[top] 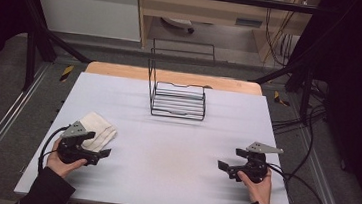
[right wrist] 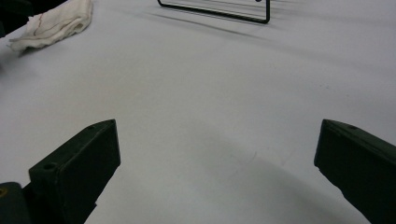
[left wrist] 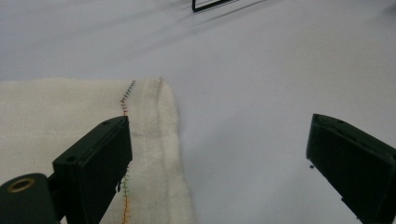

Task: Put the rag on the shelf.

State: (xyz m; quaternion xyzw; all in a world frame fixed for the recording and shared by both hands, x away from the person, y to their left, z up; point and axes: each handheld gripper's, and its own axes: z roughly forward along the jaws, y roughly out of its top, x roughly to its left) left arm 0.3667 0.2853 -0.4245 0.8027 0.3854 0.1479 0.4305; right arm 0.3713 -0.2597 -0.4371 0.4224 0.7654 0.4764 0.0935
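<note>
Nearest the person, two hands come in over the front edge of the bench (top: pixel 160 190), each carrying a gripper. The left gripper (top: pixel 100 144) sits at the near right corner of the folded white cloth (top: pixel 100 127), its jaws spread wide and pointing toward the middle of the bench; nothing is pinched between them. In the left gripper view one jaw hangs over the cloth's (left wrist: pixel 60 112) stitched hem while the other stands over bare bench surface to the side of it, and whether the jaw touches the fabric cannot be told. The right gripper (top: pixel 231 159) is well apart from the cloth, on the opposite side of the bench, jaws likewise spread with nothing between them and only bare bench (right wrist: pixel 210 107) under them; its view shows the cloth (right wrist: pixel 53 23) far off at the upper left. Beyond the cloth, toward the far edge and nearer the bench's centre line, stands a black wire rack (top: pixel 178 99), empty, its tall back frame rising behind it.
</note>
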